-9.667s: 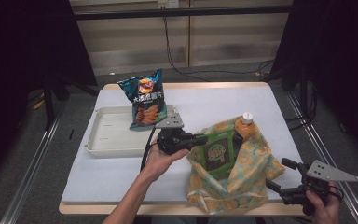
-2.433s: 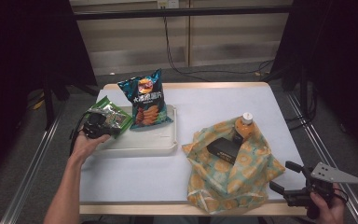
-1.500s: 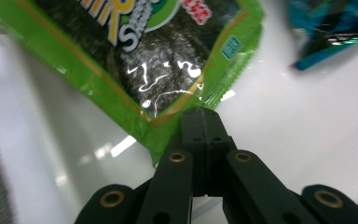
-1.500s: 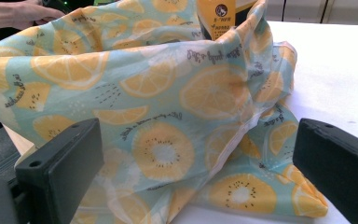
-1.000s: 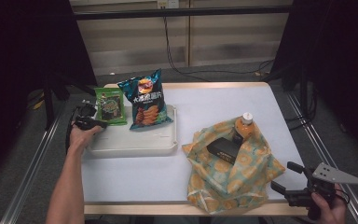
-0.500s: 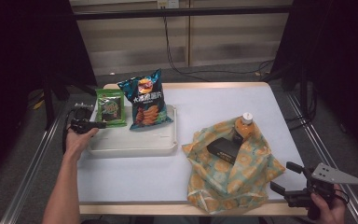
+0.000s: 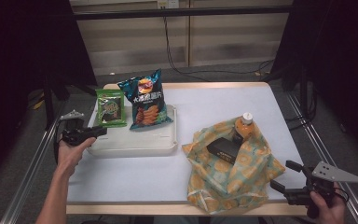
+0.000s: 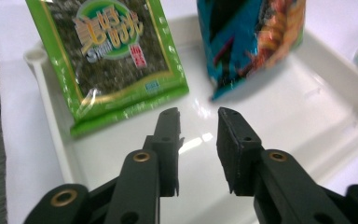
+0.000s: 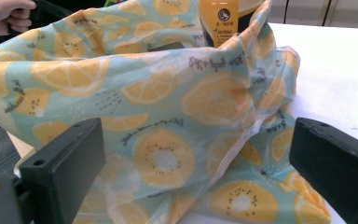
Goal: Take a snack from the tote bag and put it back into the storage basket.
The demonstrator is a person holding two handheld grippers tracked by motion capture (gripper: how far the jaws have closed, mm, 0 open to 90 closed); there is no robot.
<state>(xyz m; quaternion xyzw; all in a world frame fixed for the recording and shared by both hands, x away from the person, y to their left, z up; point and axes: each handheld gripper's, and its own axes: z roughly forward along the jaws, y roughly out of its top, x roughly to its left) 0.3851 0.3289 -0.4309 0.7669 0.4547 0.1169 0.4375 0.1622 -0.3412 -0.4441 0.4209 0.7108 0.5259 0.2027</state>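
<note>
Green seaweed packet (image 7: 110,108) propped upright in white tray (image 7: 135,145), long axis vertical, blue chip bag (image 7: 145,99) just beside. Left gripper (image 7: 98,132) released, jaws just opened, nothing between. Right gripper (image 7: 284,176) spread wide, empty, near fruit-print bag (image 7: 235,177).

Your white table top (image 7: 121,177) is bright, lit from above, but the room around it is very dark, almost black at both sides. You see soft shadows under the shiny blue crisp bag (image 7: 145,100) on the glossy white plastic tray (image 7: 135,143). In your left gripper view, white glare spots shine on the tray, and the crisp bag looks blurry. In your right gripper view, the lemon-print cloth bag (image 9: 168,121) is sharp enough, while the black jaws up close look soft and fuzzy.
</note>
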